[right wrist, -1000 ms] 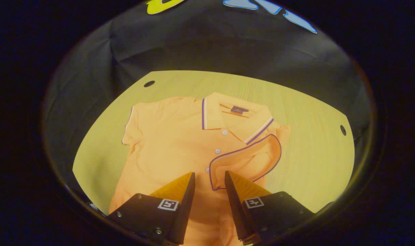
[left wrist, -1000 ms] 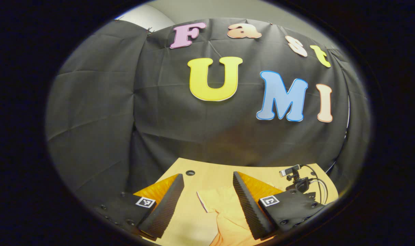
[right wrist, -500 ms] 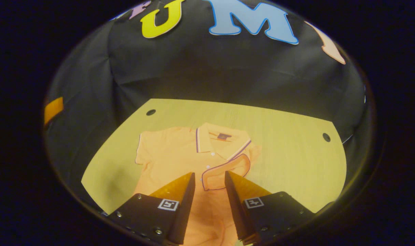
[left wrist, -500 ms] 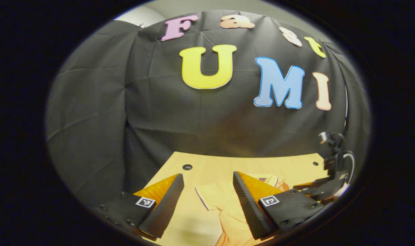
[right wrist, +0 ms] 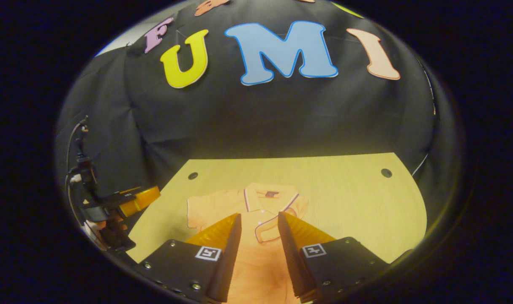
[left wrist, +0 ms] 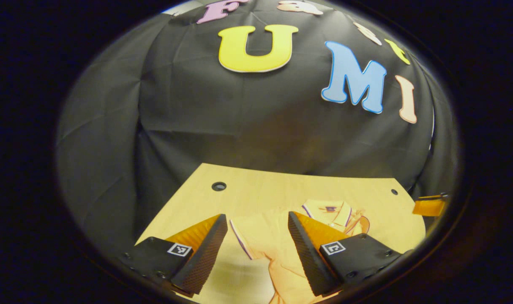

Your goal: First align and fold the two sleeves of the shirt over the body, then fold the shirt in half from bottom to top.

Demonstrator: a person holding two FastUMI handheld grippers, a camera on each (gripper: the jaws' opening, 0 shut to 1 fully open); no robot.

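The shirt (right wrist: 222,202) lies flat on the table (right wrist: 349,202), front side up, with its collar (right wrist: 267,196) pointing toward the far edge and the black cloth wall (right wrist: 260,122). It is an orange polo with a dark-trimmed collar and a row of small buttons down the placket. In the right gripper view, the sleeve (right wrist: 277,226) on the right side of the picture is folded in over the chest, its dark-edged hem making a loop just below the collar; the other sleeve (right wrist: 195,211) lies spread out flat to the side. In the left gripper view the shirt (left wrist: 256,232) sits between and beyond the fingers, with the spread sleeve's trimmed edge nearest the camera.

The left tool (left wrist: 256,249) hangs above the table with its 2 fingers set wide apart and nothing between them. The right tool (right wrist: 258,249) is above the lower part of the shirt, fingers parted by a moderate gap, also holding nothing. In the right gripper view the left tool (right wrist: 134,202) appears again at the left edge, off the table's side, with a hand (right wrist: 106,226) behind it and cables trailing upward.

The table is light wood with a curved far edge and 2 small dark holes (right wrist: 192,175) near its far corners. The black cloth hangs close behind it in soft folds and wraps round both sides. A strip of pale wall (right wrist: 113,44) shows above the cloth at the upper left.
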